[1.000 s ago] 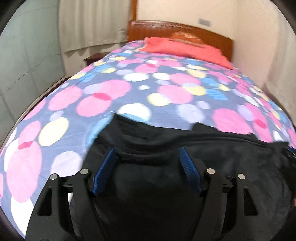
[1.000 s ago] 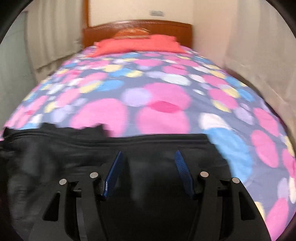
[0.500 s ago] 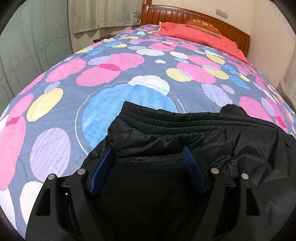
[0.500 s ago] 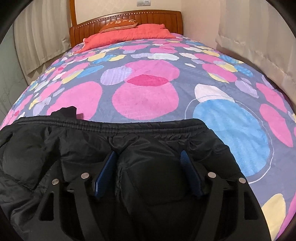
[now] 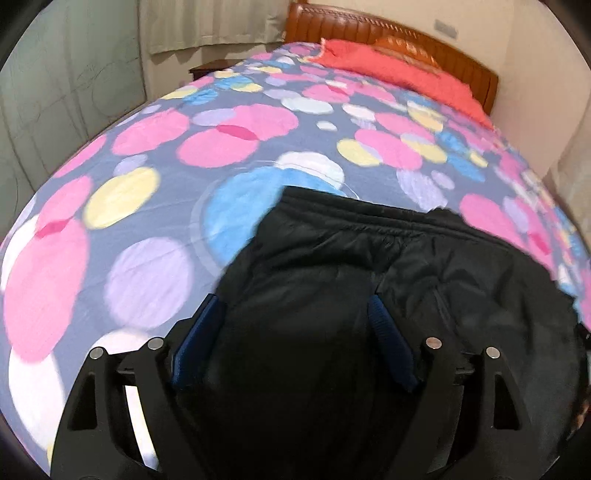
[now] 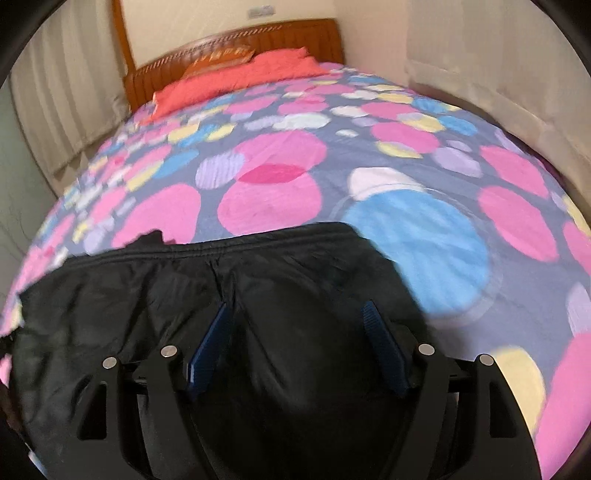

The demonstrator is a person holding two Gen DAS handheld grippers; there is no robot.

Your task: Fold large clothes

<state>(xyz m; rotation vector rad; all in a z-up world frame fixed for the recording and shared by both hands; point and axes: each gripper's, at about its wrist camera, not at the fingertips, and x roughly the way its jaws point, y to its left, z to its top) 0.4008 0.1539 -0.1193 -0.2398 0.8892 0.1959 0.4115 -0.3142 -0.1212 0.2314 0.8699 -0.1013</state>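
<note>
A black padded garment (image 5: 369, 277), a jacket or padded trousers, I couldn't say which, lay on the bed (image 5: 166, 155) near its foot end, with its ribbed, elastic-looking hem edge (image 6: 229, 245) turned toward the wooden headboard (image 5: 388, 33). The dotted bedcover (image 6: 280, 199) beyond it was bare up to the red pillow (image 5: 399, 74), so there was plenty of flat room to fold toward or smooth out on.

The left gripper (image 5: 295, 314) sat over the garment's left part, and its blue fingers (image 5: 201, 332) were spread wide with black fabric filling the gap between them. They were not pinching anything I could make out. The left finger sat right at the garment's side edge, probably lined up to take that edge.

The right gripper (image 6: 295, 317) mirrored it on the right part. Its fingers (image 6: 380, 343) were also spread, with cloth lying between them but not clamped. Both views were blurred, so I couldn't tell whether the tips touched the cloth.

The two grippers were placed well apart, one per side. My read is that this was done so a wide, bulky piece could be handled evenly without bunching in the middle. The garment still had loose puckers near the hem and a small dark flap (image 6: 151, 236) sticking out past the edge, so the fold looked unfinished. Slippery, puffy fabric like this would likely slide unless gripped deep.
</note>
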